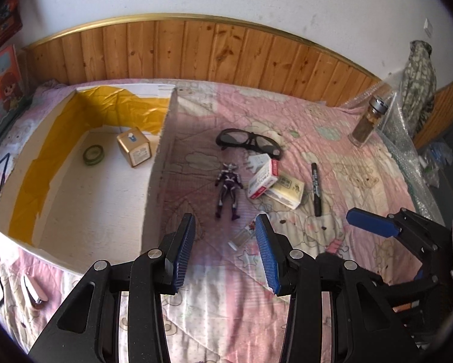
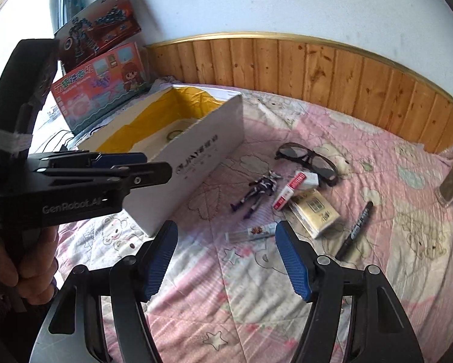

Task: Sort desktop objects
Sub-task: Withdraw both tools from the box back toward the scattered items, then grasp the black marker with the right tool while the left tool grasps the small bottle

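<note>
Both grippers hang above the near edge of the pink quilt [image 1: 332, 139] with nothing between their fingers: the left gripper [image 1: 226, 242] has its blue pads parted over bare cloth just short of the toy figure [image 1: 228, 189], and the right gripper [image 2: 226, 254] is spread wide in the same way, with the small clear tube [image 2: 250, 232] lying flat just beyond its tips. That placing reads as a pause before a pick, each tool standing off so its camera keeps the whole scatter in sight. The things still to sort lie loose in the middle of the quilt, well apart from the far edge by the wood panelling: the dark glasses [image 1: 249, 140] farthest back, the red-and-white box [image 1: 262, 180] leaning on the pale yellow box [image 1: 287, 192], and the black marker [image 1: 316, 192] beside them toward the right edge. A glass jar [image 1: 367, 121] stands upright near the far right corner. The white cardboard box [image 1: 153, 181] sits open-topped at the left edge of the quilt, its inner wall lined with yellow tape (probably just reinforcement), and it already holds two things near its far end: a green tape roll [image 1: 93, 155] lying flat and a small gold box [image 1: 133, 147] just beside it, apart from each other. The rest of its floor is bare, so it looks like the sorting has only begun.
</note>
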`<action>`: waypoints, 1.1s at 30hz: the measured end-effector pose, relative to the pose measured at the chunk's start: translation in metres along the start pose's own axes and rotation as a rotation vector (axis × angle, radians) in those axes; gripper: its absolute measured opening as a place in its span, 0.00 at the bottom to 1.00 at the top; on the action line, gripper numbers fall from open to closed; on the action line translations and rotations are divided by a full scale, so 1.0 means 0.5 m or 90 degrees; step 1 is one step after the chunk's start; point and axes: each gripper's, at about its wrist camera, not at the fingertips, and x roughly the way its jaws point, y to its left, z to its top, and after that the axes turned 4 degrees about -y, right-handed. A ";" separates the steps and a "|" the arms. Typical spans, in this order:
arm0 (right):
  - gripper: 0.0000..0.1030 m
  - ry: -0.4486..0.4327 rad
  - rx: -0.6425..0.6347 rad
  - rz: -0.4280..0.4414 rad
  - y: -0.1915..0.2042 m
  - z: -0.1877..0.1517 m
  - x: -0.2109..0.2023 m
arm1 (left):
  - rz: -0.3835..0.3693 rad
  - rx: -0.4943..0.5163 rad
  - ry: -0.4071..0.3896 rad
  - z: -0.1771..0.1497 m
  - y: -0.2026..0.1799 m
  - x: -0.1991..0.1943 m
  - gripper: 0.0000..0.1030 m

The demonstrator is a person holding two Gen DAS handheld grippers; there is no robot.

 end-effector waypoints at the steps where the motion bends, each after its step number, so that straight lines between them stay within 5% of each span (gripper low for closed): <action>1: 0.66 0.006 0.015 -0.006 -0.019 -0.005 0.003 | -0.005 0.005 0.008 -0.003 -0.008 0.009 0.42; 9: 0.49 0.071 0.167 -0.054 -0.169 -0.039 0.047 | -0.042 0.030 0.087 -0.029 -0.051 0.119 0.42; 15: 0.49 0.098 0.247 -0.114 -0.284 -0.041 0.097 | -0.029 0.050 0.132 -0.049 -0.060 0.206 0.42; 24: 0.49 0.154 0.215 -0.156 -0.357 -0.042 0.210 | -0.019 0.061 0.173 -0.076 -0.055 0.301 0.42; 29: 0.48 0.177 0.215 -0.154 -0.395 -0.055 0.251 | -0.032 0.093 0.149 -0.076 -0.076 0.309 0.42; 30: 0.43 0.171 0.206 -0.157 -0.396 -0.054 0.252 | -0.030 0.103 0.143 -0.077 -0.080 0.310 0.41; 31: 0.37 0.175 0.192 -0.165 -0.393 -0.052 0.254 | -0.026 0.111 0.138 -0.077 -0.084 0.312 0.32; 32: 0.22 0.176 0.183 -0.165 -0.391 -0.050 0.254 | -0.027 0.114 0.136 -0.076 -0.084 0.312 0.20; 33: 0.17 0.176 0.185 -0.160 -0.392 -0.050 0.252 | -0.029 0.112 0.136 -0.075 -0.081 0.312 0.18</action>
